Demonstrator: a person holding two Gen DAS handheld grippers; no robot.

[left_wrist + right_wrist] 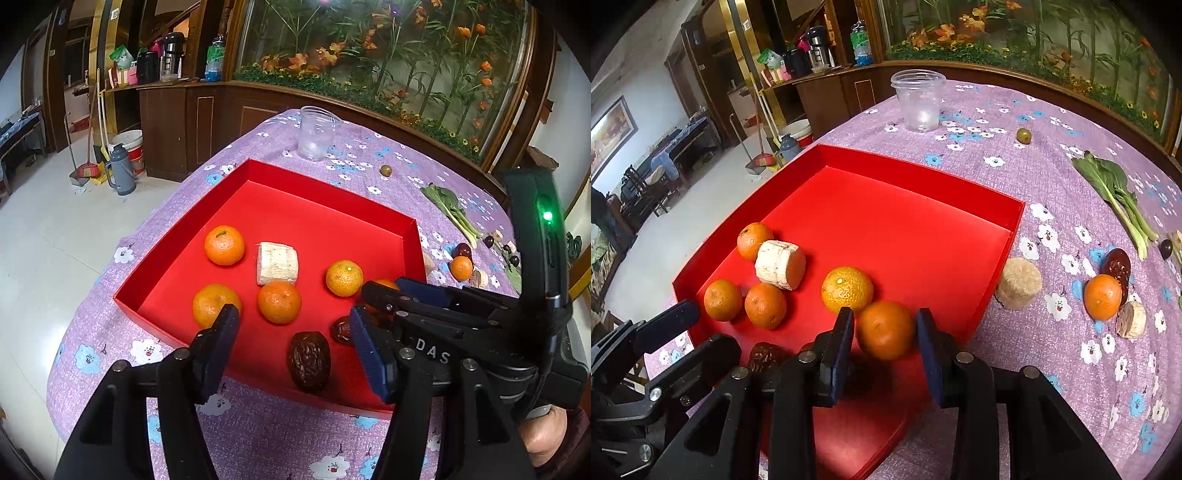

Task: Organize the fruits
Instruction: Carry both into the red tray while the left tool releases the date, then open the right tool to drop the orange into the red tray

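A red box (pixel 325 181) on the purple flowered cloth holds several oranges, a pale cut chunk (pixel 277 263) and dark dates. My left gripper (pixel 295 332) stands open over the box's near edge. A wrinkled date (pixel 308 360) lies just below, between its fingers, untouched. My right gripper (pixel 885 332) is over the box's near right corner. An orange (pixel 885 329) sits between its pads with a thin gap on each side. Outside the box, on the cloth to the right, lie another orange (pixel 1102 297) and a date (pixel 1118 266).
A clear plastic cup (pixel 919 103) stands behind the box. A small green fruit (pixel 1024 135), a leafy green stalk (pixel 1115 192) and two pale round chunks (pixel 1019 282) lie on the cloth at the right. The table's left edge drops to the floor.
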